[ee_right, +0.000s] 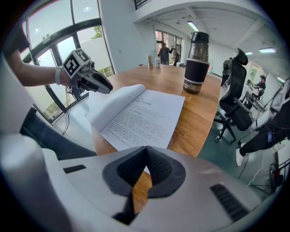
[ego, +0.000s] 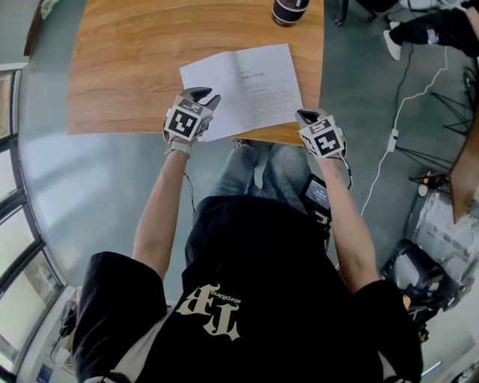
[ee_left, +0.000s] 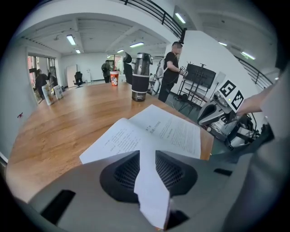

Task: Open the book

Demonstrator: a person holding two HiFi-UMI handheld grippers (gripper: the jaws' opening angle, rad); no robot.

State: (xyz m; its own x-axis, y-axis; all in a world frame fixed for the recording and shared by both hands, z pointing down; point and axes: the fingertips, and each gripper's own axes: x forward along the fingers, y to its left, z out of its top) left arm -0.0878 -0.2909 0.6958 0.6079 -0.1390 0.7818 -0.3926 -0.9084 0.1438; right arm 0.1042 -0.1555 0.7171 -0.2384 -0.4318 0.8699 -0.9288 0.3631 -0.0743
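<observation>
At the near edge of the wooden table (ego: 127,67), the left gripper (ego: 205,96) was clenched on a white page (ee_left: 152,190) of the book (ego: 262,82), the paper pinched flat between its two dark pads. That page curved up from the left half of the book toward the gripper, clear of the table. The right gripper (ego: 302,116) had its jaws pressed together, with their tips at the book's near right corner. Whether they nipped the paper there could not be told. The book lay open with its printed pages up, close to the table's near rim, just beyond the person's knees in blue jeans (ego: 262,168). Farther off, toward the far right of the table, stood a dark tumbler (ego: 289,10) with a clear top. A red cup (ee_left: 114,78) sat much farther away on the same table. To the right, a white cable (ego: 389,149) trailed over the grey floor, and a black office chair (ee_right: 235,104) stood beside the table.
</observation>
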